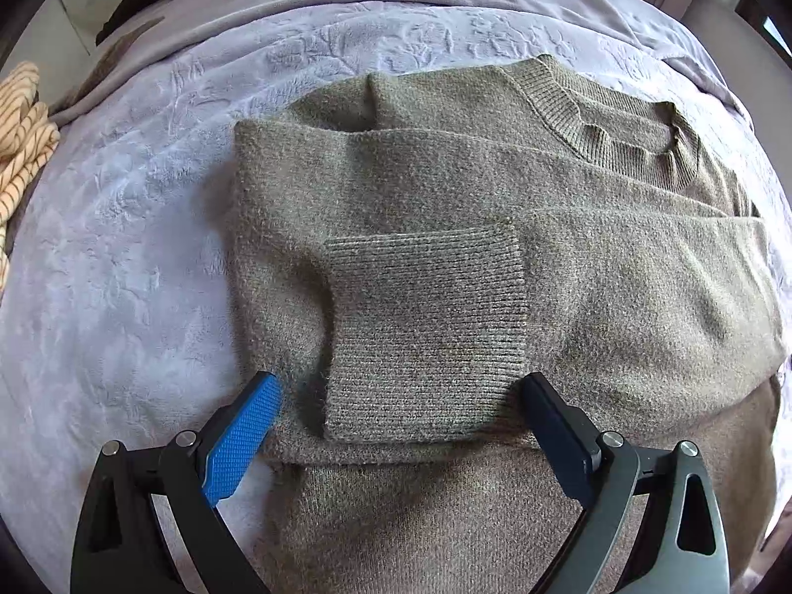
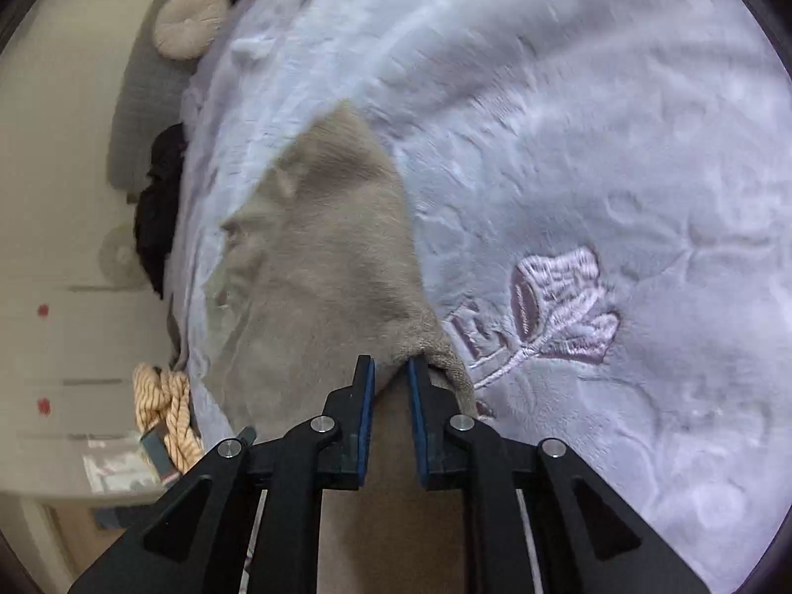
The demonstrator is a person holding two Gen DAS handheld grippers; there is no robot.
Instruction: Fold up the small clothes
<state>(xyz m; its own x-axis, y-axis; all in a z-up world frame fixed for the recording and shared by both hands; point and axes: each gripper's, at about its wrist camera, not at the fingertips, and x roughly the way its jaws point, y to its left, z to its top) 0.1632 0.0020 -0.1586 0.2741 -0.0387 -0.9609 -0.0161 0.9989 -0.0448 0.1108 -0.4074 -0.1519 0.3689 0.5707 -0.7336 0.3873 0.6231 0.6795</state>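
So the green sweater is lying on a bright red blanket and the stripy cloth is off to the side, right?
Not quite. The blanket is pale lilac, not red; the left wrist view shows it clearly. The rest holds: the green sweater lies on it, and the stripy cloth sits off to the side.

Sweater (image 1: pixel 445 208) is showing olive-grey knit, ribbed at cuff (image 1: pixel 425 341). Blanket (image 1: pixel 123 257) is showing pale lilac with embossed flowers. Cloth (image 1: pixel 22 119) at edge is showing cream with orange stripes. Gripper pads (image 1: pixel 242 440) are showing blue.

sweater (image 1: pixel 445 208) on blanket (image 1: pixel 148 247) — cuff (image 1: pixel 425 336) folded on top | striped cloth (image 1: pixel 24 133) left
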